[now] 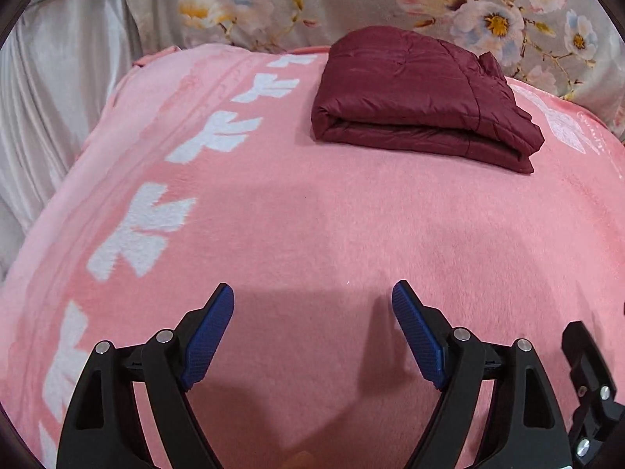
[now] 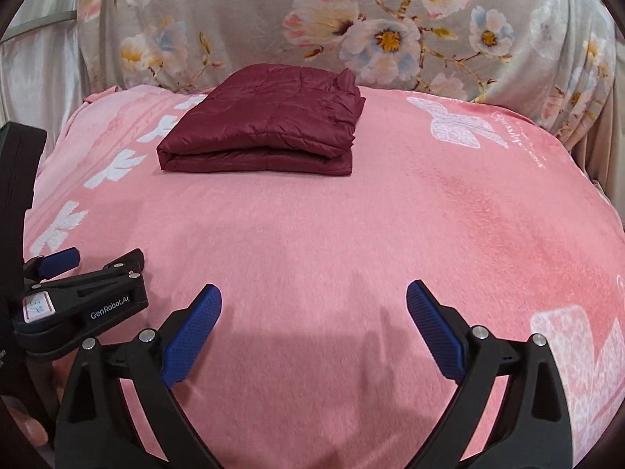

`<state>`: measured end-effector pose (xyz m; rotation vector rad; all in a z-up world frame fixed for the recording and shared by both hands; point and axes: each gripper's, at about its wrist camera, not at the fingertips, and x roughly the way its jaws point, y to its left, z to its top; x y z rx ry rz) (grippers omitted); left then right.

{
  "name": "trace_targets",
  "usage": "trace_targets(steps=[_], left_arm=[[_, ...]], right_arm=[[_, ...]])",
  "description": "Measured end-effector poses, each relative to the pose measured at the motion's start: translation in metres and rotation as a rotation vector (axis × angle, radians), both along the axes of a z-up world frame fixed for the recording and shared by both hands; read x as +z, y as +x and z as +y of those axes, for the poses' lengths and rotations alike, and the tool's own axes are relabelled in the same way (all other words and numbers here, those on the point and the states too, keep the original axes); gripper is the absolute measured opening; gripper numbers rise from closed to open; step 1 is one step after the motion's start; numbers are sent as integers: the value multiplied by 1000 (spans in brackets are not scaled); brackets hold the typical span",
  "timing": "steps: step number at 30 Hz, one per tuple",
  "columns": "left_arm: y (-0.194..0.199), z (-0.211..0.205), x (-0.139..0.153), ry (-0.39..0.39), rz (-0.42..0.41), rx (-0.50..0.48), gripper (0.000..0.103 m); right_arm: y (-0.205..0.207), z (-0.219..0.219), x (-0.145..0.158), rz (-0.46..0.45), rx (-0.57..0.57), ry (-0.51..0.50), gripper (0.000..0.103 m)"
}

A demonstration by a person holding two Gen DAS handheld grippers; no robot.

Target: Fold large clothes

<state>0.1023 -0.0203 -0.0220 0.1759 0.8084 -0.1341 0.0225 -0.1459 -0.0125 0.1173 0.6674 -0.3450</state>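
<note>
A dark red quilted jacket [image 1: 422,97] lies folded into a compact rectangle on the pink blanket [image 1: 312,226], towards the far side. It also shows in the right wrist view [image 2: 265,129]. My left gripper [image 1: 312,293] is open and empty, hovering over bare blanket well short of the jacket. My right gripper [image 2: 314,291] is open and empty too, beside the left one and equally far from the jacket. The left gripper also shows from the side in the right wrist view [image 2: 93,262].
The pink blanket has white bow prints along its left side [image 1: 140,226] and at the right [image 2: 461,125]. A floral grey cloth [image 2: 390,31] rises behind it. Pale shiny fabric [image 1: 47,109] hangs at the left.
</note>
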Motion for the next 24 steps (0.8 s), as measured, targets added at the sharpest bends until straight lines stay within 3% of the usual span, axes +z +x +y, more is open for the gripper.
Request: trace_targets(steps=[5, 24], left_arm=[[-21, -15, 4, 96, -99, -37, 81], [-18, -13, 3, 81, -96, -37, 81]], right_arm=[[-9, 0, 0, -12, -36, -8, 93], [-5, -3, -5, 13, -28, 0, 93]])
